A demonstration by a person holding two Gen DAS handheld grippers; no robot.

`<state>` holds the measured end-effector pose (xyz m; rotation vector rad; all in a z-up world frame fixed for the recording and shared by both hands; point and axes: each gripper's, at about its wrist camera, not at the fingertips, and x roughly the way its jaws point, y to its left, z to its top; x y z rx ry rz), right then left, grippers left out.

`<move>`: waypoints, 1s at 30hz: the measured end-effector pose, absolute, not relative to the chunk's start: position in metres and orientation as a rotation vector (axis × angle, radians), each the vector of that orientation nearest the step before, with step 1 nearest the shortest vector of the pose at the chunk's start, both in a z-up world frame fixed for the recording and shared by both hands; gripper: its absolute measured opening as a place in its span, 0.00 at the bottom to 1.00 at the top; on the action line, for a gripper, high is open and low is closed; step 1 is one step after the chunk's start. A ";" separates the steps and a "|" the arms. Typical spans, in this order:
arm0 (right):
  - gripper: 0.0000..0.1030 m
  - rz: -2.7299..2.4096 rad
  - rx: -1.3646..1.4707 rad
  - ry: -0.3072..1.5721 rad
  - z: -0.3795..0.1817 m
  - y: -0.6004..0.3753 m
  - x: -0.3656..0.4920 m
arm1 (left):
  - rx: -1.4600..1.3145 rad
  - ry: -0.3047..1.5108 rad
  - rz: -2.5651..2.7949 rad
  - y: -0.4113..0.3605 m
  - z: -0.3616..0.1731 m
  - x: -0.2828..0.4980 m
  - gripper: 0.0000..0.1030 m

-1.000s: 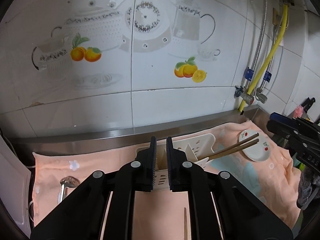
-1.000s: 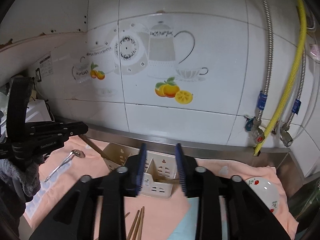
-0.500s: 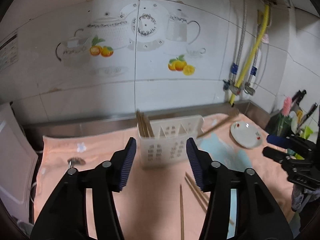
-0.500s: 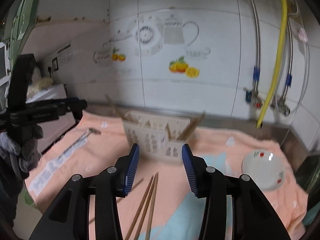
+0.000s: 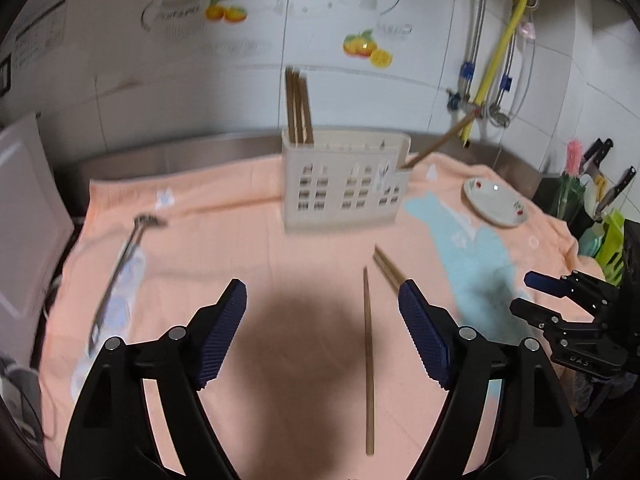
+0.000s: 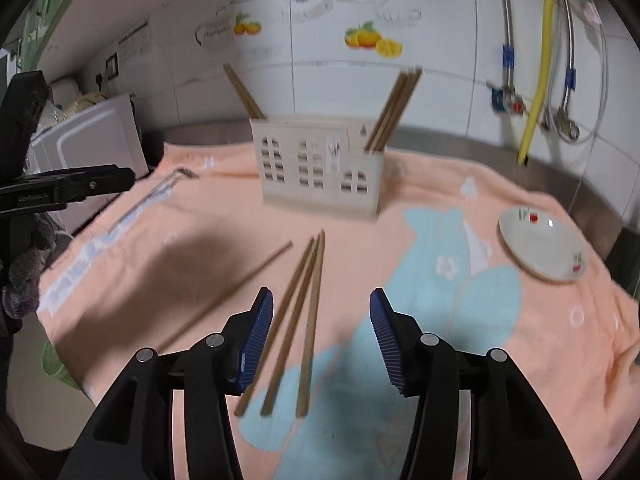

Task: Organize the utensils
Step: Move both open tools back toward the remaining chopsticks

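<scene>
A cream utensil holder [image 5: 346,182] [image 6: 320,168] stands on the peach towel [image 5: 240,248] with chopsticks upright in its left end [image 5: 298,106] and slanting out of its right end [image 6: 394,110]. My left gripper [image 5: 322,320] hangs over the towel, its jaws opening, nothing between its pads; a single chopstick [image 5: 369,360] lies on the cloth below. My right gripper [image 6: 322,340] is opening too, above three loose chopsticks [image 6: 298,328] on the towel, its pads clear of them. Another chopstick [image 6: 228,294] lies to their left. A metal spoon [image 5: 120,264] [image 6: 148,200] rests at the towel's left.
A small white plate [image 5: 496,202] [image 6: 542,244] with red cherries sits at the right of the towel. Behind it all runs a tiled wall with pipes and a yellow hose [image 6: 540,64]. A white appliance [image 6: 88,140] stands at left, knives [image 5: 600,176] at far right.
Both grippers have dropped back and lower toward the towel, and their jaws have spread apart. The holder now looks farther away, and loose chopsticks have come into view beneath each gripper.
</scene>
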<state>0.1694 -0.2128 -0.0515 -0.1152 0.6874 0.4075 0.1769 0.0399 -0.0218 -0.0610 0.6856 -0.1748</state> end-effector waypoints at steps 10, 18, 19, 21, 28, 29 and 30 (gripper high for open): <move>0.48 0.406 -0.104 0.779 -0.095 -0.210 0.173 | -0.093 0.767 -0.151 0.046 -0.068 0.159 0.82; 0.41 0.420 -0.099 0.808 -0.107 -0.202 0.178 | -0.102 0.795 -0.126 0.050 -0.081 0.154 0.83; 0.40 0.421 -0.101 0.813 -0.109 -0.201 0.180 | -0.100 0.797 -0.124 0.050 -0.083 0.153 0.83; 0.37 0.424 -0.098 0.819 -0.110 -0.200 0.181 | -0.104 0.801 -0.124 0.050 -0.084 0.153 0.83; 0.25 0.431 -0.108 0.844 -0.117 -0.193 0.189 | -0.106 0.818 -0.126 0.048 -0.092 0.151 0.83; 0.24 0.431 -0.109 0.847 -0.118 -0.192 0.190 | -0.106 0.821 -0.128 0.047 -0.093 0.150 0.83; 0.23 0.432 -0.111 0.850 -0.120 -0.191 0.190 | -0.104 0.824 -0.129 0.047 -0.094 0.150 0.83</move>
